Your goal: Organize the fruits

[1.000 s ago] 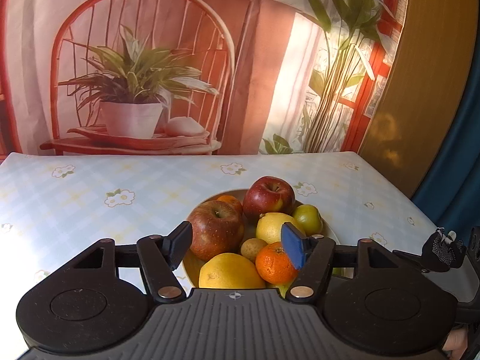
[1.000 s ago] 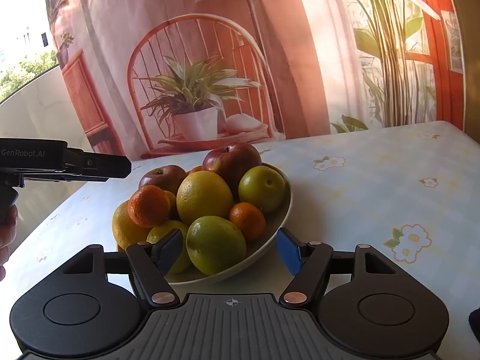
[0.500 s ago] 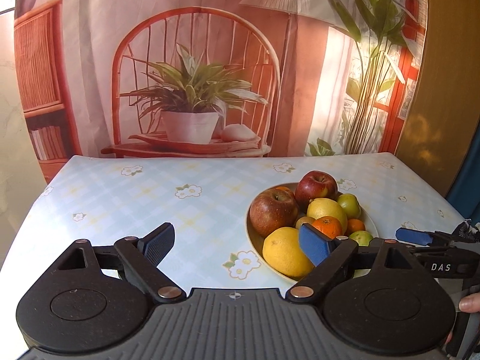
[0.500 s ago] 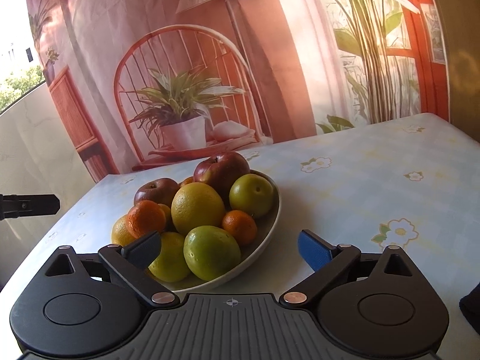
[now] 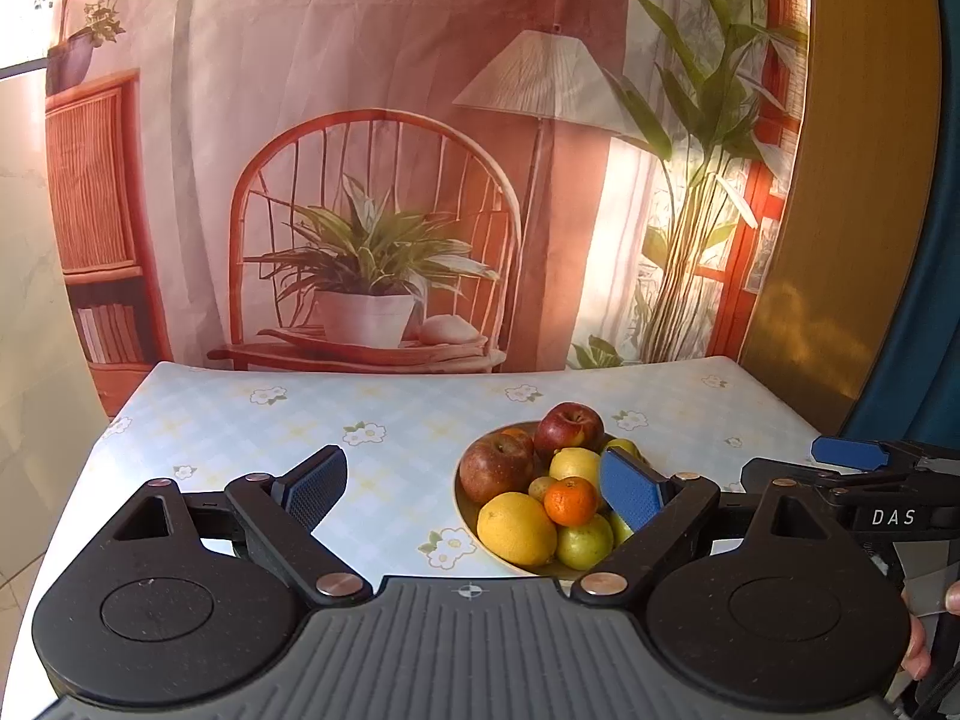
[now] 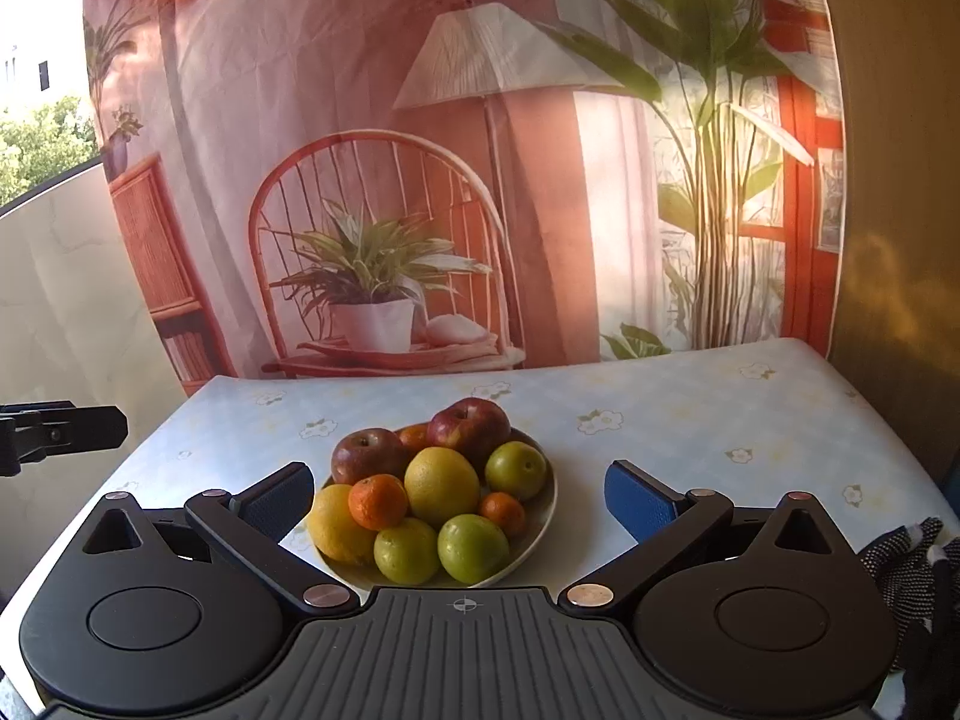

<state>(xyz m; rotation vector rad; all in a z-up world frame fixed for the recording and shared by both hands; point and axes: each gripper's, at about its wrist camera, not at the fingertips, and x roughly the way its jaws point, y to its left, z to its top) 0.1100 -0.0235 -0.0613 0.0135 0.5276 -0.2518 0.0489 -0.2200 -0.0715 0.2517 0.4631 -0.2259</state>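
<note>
A pale bowl heaped with fruit stands on the flowered table. In it lie two red apples, a big yellow citrus, small mandarins and green fruits. My left gripper hovers above and short of the bowl, open, nothing between its pads. My right gripper is also back from the bowl, its jaws opening wide and empty. Each gripper shows in the other's view: the right one at the right edge, the left one at the far left.
The table carries a light blue checked cloth with white flowers. A printed backdrop of a chair, plant and lamp hangs behind it. A wooden panel stands at the right. A gloved hand holds the right gripper.
Both grippers have drawn back and risen away from the bowl, which now looks smaller and farther. Both pairs of jaws have spread much wider.
</note>
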